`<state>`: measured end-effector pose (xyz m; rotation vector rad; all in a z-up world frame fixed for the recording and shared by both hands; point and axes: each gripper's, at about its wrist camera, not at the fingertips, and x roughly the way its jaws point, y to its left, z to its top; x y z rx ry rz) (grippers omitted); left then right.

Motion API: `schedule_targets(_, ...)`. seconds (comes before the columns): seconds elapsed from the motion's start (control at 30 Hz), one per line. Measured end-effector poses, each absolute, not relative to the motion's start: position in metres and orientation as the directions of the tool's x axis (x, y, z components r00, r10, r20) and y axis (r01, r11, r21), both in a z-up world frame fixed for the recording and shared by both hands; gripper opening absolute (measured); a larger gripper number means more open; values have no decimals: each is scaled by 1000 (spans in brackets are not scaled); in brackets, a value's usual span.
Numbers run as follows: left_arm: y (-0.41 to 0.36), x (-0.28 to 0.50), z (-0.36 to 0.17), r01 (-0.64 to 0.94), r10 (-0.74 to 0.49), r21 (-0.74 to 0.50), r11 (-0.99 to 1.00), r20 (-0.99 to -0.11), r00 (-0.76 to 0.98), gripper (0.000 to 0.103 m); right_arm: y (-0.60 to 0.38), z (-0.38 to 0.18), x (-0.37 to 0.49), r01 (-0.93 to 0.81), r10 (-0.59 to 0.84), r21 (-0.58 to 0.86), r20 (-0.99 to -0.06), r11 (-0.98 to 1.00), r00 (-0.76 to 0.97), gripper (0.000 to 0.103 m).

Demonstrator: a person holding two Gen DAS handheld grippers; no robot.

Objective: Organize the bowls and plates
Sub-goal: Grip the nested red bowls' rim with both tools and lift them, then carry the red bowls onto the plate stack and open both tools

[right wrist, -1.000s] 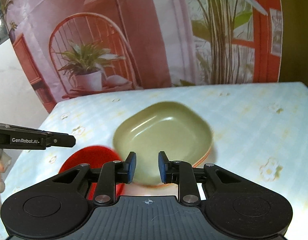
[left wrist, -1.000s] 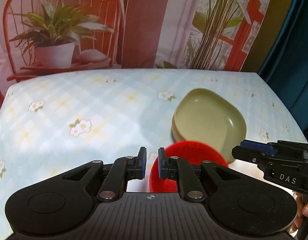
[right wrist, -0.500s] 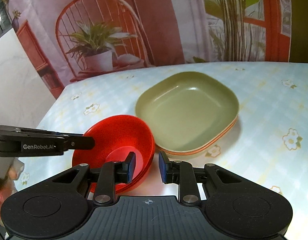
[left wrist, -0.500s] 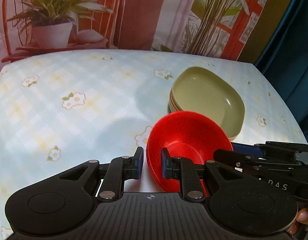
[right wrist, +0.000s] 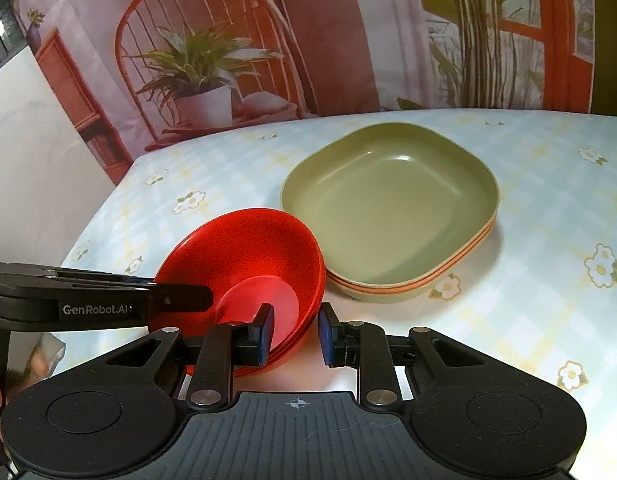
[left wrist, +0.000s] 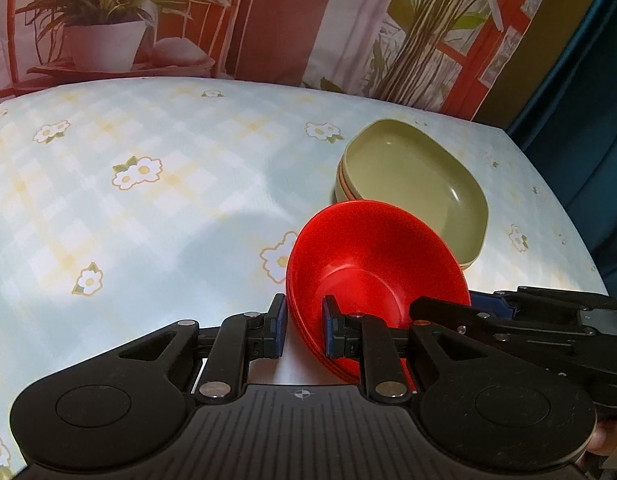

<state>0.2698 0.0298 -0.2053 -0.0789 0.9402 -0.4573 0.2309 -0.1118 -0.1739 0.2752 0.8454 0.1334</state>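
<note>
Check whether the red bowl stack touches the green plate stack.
Apart. The right wrist view shows a strip of tablecloth between the red round bowl stack and the green squarish plate stack.

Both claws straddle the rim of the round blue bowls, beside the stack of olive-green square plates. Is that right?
Only the colour is wrong: the round bowls are red, as the right wrist view shows. The left claw and right claw do straddle their rim, beside the olive-green square plates.
</note>
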Motion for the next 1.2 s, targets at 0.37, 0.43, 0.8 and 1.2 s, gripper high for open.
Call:
schedule_targets(0.37, 34, 263, -202, 324, -422, -285, 902, -743, 519, 18, -115, -176, 230, 1, 234, 313, -713, 950, 660, 20)
schedule_targets(0.43, 34, 260, -201, 317, -413, -279, 906, -742, 528, 18, -116, -177, 229, 0, 236, 315, -713, 949, 661, 19)
schedule_targets(0.8, 40, 240, -189, 252, -387, -295, 922, -718, 578, 18, -113, -167, 224, -41, 251, 309, -681, 950, 688, 16)
schedule_targets(1.2, 37, 236, -172, 260, -378, -274, 926, -700, 606, 18, -112, -152, 221, -79, 265, 303, -641, 950, 720, 15)
